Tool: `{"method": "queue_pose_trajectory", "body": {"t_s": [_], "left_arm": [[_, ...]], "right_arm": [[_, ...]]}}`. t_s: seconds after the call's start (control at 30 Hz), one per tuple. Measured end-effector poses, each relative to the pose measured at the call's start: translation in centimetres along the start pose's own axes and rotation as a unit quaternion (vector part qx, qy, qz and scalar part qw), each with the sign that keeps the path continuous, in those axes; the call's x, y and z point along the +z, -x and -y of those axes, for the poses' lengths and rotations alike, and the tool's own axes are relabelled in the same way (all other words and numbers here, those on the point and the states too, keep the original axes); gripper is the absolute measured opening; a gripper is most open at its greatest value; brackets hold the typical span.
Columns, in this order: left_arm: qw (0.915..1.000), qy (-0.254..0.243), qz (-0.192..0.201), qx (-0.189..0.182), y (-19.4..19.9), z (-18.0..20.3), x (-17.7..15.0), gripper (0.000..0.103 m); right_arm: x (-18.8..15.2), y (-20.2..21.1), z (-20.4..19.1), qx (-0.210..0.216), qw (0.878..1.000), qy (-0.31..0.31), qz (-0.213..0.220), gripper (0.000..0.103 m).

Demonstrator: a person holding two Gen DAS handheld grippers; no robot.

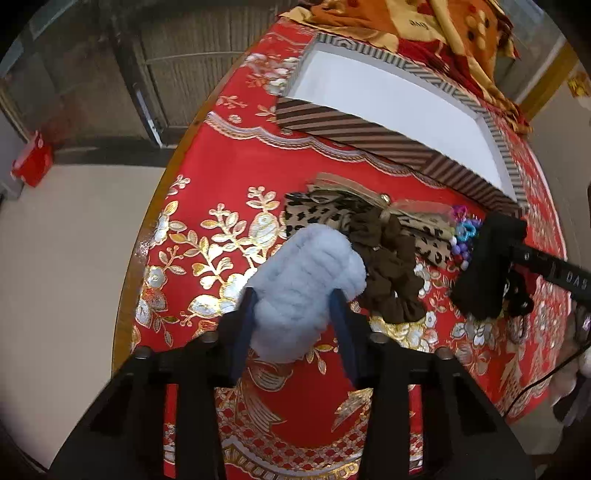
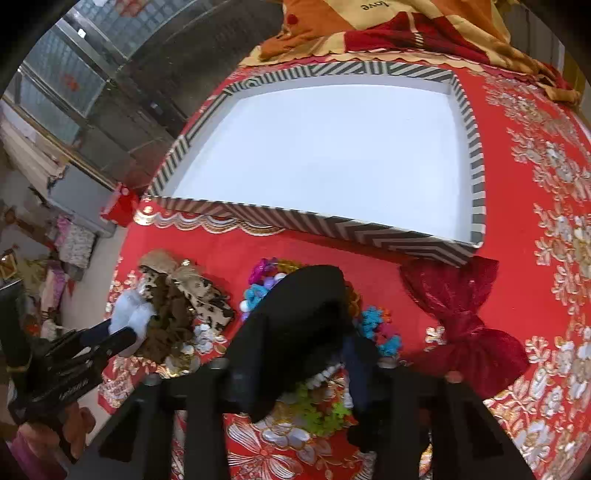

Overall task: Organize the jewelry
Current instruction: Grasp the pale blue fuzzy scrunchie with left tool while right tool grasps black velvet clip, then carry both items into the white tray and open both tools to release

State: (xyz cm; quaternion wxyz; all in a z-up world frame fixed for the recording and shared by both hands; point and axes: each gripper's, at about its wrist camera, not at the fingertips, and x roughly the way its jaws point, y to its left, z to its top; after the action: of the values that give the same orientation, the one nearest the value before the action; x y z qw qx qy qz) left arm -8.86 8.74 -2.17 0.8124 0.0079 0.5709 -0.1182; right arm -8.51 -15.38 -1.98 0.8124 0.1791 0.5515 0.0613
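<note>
My left gripper (image 1: 295,306) is shut on a fluffy pale blue scrunchie (image 1: 306,280), held above the red tablecloth; it also shows in the right wrist view (image 2: 131,317). My right gripper (image 2: 306,354) is shut on a black scrunchie (image 2: 299,314), which also shows in the left wrist view (image 1: 484,269). A striped box with a white inside (image 2: 321,158) lies open behind the pile and holds nothing. On the cloth lie a brown scrunchie (image 1: 388,273), a leopard-print bow (image 1: 325,214), colourful bead pieces (image 2: 380,328) and a dark red velvet bow (image 2: 458,317).
The round table (image 1: 207,158) has a red and gold cloth. A folded orange and red blanket (image 2: 369,26) lies beyond the box. The table edge drops to a pale floor at the left (image 1: 62,258). A red box (image 1: 31,162) sits on the floor.
</note>
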Motion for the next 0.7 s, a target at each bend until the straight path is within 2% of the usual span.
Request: {"method": "queue_pose_trajectory", "body": {"t_s": [0.07, 0.17, 0.43, 0.57, 0.7], "left_arm": [[1.0000, 0.005, -0.001, -0.007, 0.3, -0.3, 0.1, 0.023], [0.9999, 0.008, 0.001, -0.012, 1.0, -0.4, 0.0, 0.016], [0.9994, 0.014, 0.021, -0.023, 3.8, -0.5, 0.6, 0.013], [0.9993, 0.017, 0.011, -0.030, 3.7, -0.5, 0.6, 0.013], [0.9992, 0.014, 0.017, -0.034, 4.6, -0.1, 0.6, 0.013]], "right_arm": [[-0.1, 0.4, -0.1, 0.009, 1.000, 0.003, 0.006, 0.019], [-0.2, 1.1, -0.4, 0.021, 1.000, 0.006, 0.010, 0.017], [0.2, 4.8, -1.4, 0.043, 0.998, 0.017, 0.048, 0.017], [0.6, 6.0, -1.4, 0.046, 0.997, 0.017, 0.058, 0.017], [0.9, 6.7, -1.2, 0.053, 0.997, 0.013, 0.061, 0.017]]}}
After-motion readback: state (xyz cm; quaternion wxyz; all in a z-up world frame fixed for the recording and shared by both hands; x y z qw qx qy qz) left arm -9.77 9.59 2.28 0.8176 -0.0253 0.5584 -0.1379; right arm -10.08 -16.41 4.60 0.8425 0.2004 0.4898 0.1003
